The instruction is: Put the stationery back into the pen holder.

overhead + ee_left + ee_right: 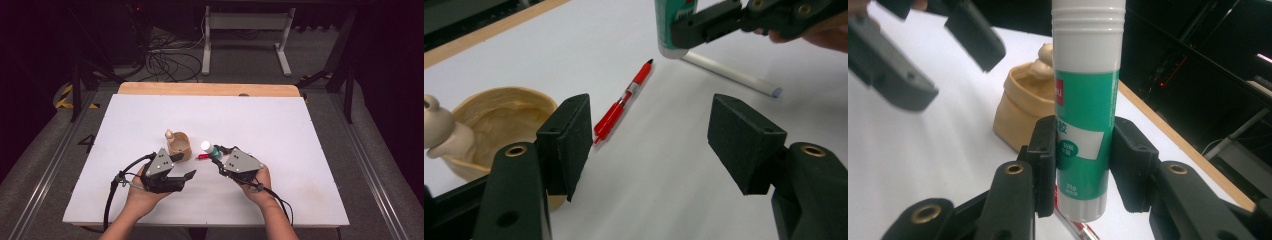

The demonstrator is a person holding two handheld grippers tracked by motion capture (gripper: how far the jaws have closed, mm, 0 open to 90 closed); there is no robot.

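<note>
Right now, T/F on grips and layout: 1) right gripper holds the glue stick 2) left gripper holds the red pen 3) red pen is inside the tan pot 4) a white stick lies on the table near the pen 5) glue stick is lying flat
1) True. The right gripper is shut on the glue stick, pads pressed on both sides of its green body.
2) False. The left gripper is open with nothing between its pads; the red pen lies on the table ahead of it.
3) False. The pen lies on the white surface beside the tan pot, not in it.
4) True. A white stick lies past the pen's tip.
5) False. It is held upright, white cap on top.
</note>
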